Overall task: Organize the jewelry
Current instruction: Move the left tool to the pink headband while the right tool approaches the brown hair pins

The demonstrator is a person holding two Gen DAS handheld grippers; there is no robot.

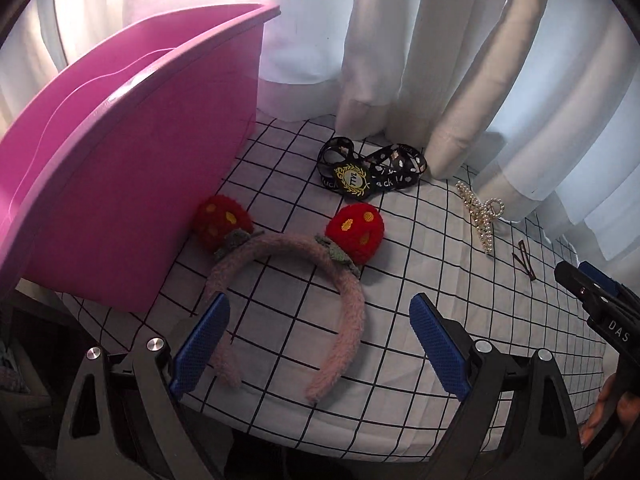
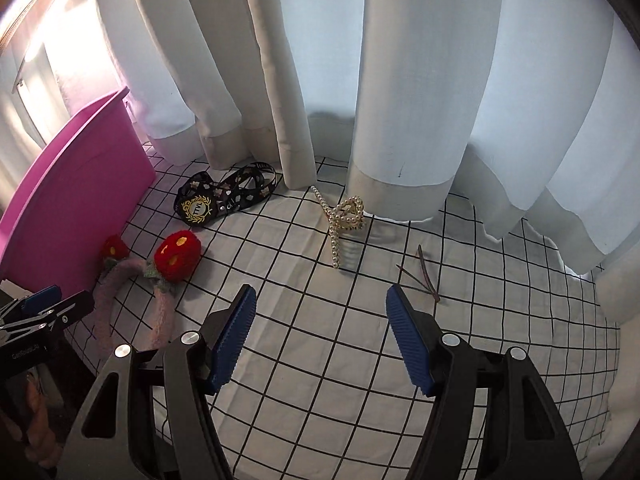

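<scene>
Both tools are spread wide with nothing between their blue pads. The left tool (image 1: 320,344) hovers low over the near end of a fuzzy pink headband (image 1: 348,300), which lies flat on the checked cloth (image 1: 460,272) covering the table; one leg of the headband runs between the pads without touching either. The headband carries two red knitted strawberries (image 1: 356,232), the left one resting just beside the wall of a pink bin (image 1: 132,184) that stands at the left of the table. Behind the headband, near the white curtains (image 2: 400,80), lies a black printed ribbon bow (image 1: 370,174) with a gold-and-black badge at its centre. The right tool (image 2: 320,340) hangs above bare cloth, well apart from the headband. Ahead of it, between its pads in the right wrist view, a pearl hair claw (image 2: 342,220) lies close to the curtain hem, and a thin dark hairpin (image 2: 424,276) lies just beyond its right pad, apart from the claw.
</scene>
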